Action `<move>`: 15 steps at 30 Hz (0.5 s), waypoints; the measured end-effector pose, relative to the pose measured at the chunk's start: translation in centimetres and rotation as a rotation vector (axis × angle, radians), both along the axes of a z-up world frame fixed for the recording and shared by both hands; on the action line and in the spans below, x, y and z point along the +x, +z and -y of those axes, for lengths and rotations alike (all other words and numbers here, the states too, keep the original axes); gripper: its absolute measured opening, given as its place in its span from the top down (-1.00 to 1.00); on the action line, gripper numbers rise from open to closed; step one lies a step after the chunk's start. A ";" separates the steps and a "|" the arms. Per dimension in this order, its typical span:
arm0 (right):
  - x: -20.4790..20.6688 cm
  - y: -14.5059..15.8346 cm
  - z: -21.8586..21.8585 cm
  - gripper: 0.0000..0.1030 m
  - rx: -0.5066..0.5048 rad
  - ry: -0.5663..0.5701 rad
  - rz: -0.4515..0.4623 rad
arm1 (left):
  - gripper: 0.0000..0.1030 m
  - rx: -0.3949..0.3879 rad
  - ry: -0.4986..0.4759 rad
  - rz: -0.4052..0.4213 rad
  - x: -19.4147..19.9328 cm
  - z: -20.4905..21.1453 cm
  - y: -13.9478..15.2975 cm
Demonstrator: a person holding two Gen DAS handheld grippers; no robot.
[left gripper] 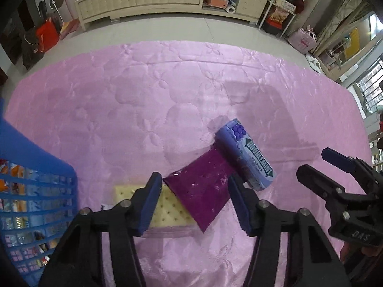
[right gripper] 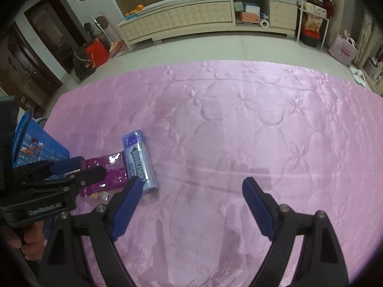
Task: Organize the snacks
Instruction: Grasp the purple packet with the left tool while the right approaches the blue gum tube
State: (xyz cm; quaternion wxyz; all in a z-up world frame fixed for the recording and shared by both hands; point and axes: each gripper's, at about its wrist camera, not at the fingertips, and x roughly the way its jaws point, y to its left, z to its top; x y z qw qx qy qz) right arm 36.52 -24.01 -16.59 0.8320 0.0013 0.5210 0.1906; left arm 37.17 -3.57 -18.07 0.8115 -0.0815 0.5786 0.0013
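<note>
We judge that the step in hand is the pick-up of one more snack for the basket. Nearest to us, the left gripper (left gripper: 194, 198) points down over the dark purple foil pouch (left gripper: 203, 191); its blue pads (left gripper: 149, 205) stand on both sides of the pouch, half spread. Whether they already press the foil we cannot tell. The pouch is flat, glossy and wrinkled. It lies partly over a pale cracker pack (left gripper: 165, 205), a square biscuit with small dots inside clear film.

Touching the far end of the pouch lies the Doublemint gum bottle (left gripper: 249, 155), a smooth lilac cylinder on its side. All three lie near the front edge of the pink quilted cloth (left gripper: 167, 91), toward its left side. The cloth is satin-like, with stitched flower shapes.

At the left edge stands the blue plastic basket (left gripper: 40, 191), a lattice wall with packets already inside.

The right gripper (right gripper: 191, 196) hovers spread wide and empty over bare cloth, just beside the bottle.

Next, we think the left jaws must close on the pouch alone, without catching the cracker film, then lift and carry it to the basket.
</note>
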 end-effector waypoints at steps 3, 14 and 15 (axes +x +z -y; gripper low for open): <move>-0.2 0.0 -0.4 -0.71 -0.004 0.020 0.007 | 0.32 0.023 -0.004 0.011 -0.1 0.3 0.2; 0.2 0.0 -0.3 -0.71 0.002 0.015 0.001 | 0.95 0.042 -0.064 0.070 -1.1 1.5 1.9; 0.2 0.1 -0.2 -0.71 -0.001 0.012 0.004 | 0.96 0.044 -0.069 0.078 -1.3 1.4 2.0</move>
